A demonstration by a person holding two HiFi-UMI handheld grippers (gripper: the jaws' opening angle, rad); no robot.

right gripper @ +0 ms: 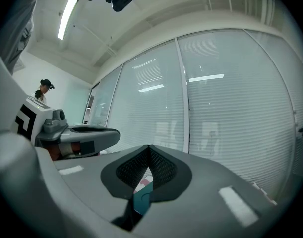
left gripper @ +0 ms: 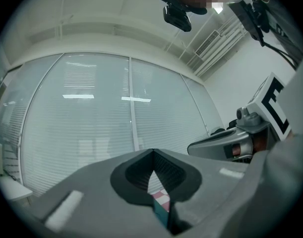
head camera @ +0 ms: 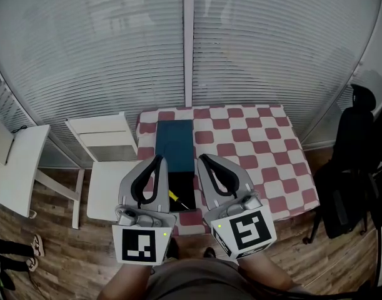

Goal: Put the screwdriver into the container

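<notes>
A screwdriver (head camera: 176,197) with a yellow handle and a dark shaft lies at the near end of the checkered table (head camera: 259,149). It rests on the dark near section of a long teal container (head camera: 175,144). My left gripper (head camera: 158,158) hovers just left of it, shut and holding nothing. My right gripper (head camera: 201,157) hovers just right of it, also shut and holding nothing. In the left gripper view the jaws (left gripper: 152,151) meet at the tips, with the right gripper (left gripper: 230,143) beside them. In the right gripper view the jaws (right gripper: 149,147) meet too, and a bit of teal container (right gripper: 143,198) shows below.
Two white chairs (head camera: 106,139) (head camera: 15,161) stand left of the table. A black office chair (head camera: 353,167) stands at its right. A wall of window blinds (head camera: 191,42) runs behind. Sandals (head camera: 34,252) lie on the wooden floor. A person (right gripper: 43,89) stands far off.
</notes>
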